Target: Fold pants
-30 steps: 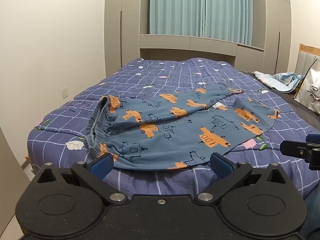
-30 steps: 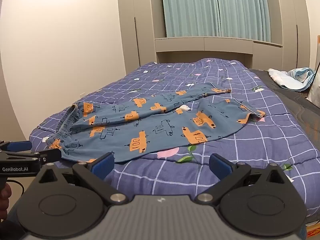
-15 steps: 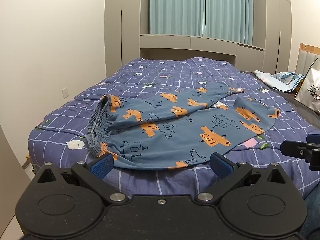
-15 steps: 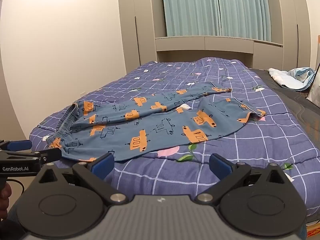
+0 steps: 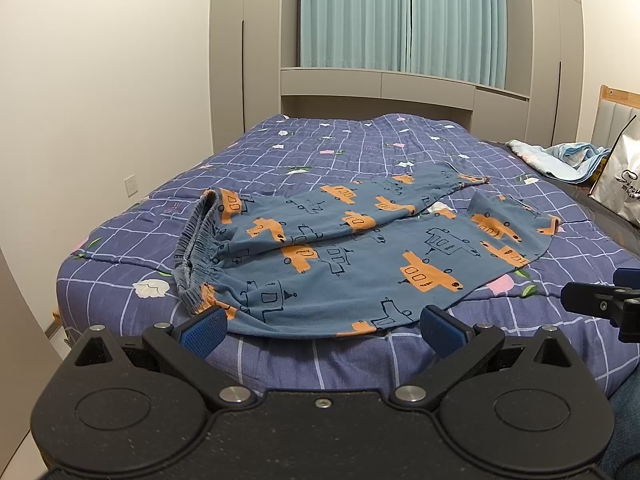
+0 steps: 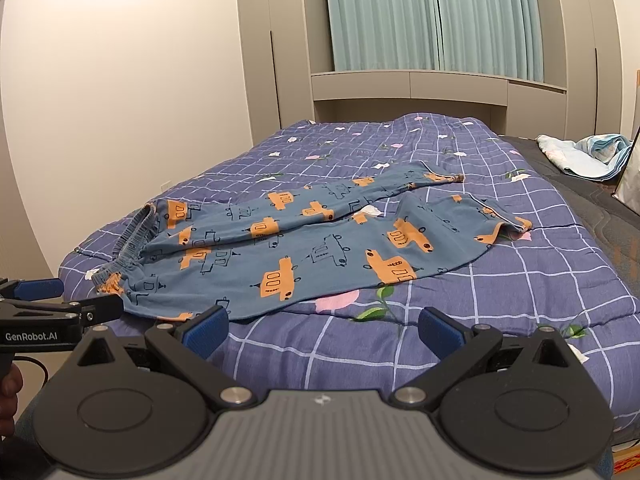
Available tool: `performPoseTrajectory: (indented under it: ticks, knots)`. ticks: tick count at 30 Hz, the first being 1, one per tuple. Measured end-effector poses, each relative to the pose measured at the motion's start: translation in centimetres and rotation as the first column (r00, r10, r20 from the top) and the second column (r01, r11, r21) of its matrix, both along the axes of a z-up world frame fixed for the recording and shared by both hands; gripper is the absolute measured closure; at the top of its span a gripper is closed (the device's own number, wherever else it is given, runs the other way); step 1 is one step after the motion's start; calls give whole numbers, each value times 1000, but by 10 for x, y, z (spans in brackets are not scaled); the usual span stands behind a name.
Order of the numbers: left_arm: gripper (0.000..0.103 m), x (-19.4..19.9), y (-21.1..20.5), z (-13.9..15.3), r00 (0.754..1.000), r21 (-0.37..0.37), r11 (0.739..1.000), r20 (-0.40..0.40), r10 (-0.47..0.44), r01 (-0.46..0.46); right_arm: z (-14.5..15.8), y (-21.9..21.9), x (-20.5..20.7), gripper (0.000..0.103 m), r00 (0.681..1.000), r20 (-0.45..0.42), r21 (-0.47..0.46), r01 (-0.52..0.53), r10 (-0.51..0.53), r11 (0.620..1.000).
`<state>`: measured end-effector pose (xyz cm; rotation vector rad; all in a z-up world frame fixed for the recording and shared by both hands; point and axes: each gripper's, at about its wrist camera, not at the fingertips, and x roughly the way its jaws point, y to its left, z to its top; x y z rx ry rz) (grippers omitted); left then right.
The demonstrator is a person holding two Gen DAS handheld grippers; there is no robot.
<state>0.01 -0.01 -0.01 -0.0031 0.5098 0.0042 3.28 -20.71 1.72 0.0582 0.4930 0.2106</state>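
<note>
Blue pants (image 5: pixel 344 252) with orange vehicle prints lie spread on the bed, elastic waistband (image 5: pixel 192 248) to the left, two legs running right and away. In the right wrist view the same pants (image 6: pixel 304 240) sit ahead and left. My left gripper (image 5: pixel 324 326) is open, hovering at the pants' near edge with nothing between its blue pads. My right gripper (image 6: pixel 322 326) is open too, over the quilt just short of the near leg. The left gripper (image 6: pixel 52 300) also shows at the left edge of the right wrist view.
The bed's purple checked quilt (image 5: pixel 360 152) fills the middle. A crumpled light blue cloth (image 5: pixel 560 160) and a white bag (image 5: pixel 620 188) lie at the right side. A white wall runs along the left; wardrobes and teal curtains (image 5: pixel 400 16) stand behind the bed.
Both views have crept slightly closer to the bed and pants. Both grippers stay open; the pants have not moved.
</note>
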Motion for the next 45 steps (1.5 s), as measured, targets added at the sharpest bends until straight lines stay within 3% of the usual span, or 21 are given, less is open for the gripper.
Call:
performPoseTrajectory:
  ticks: [45]
  knots:
    - [0,3,0,-7,1000,6,1000,-15,-1,1,-1,0,-1,0,1000,-4,-3,-1,1,1000]
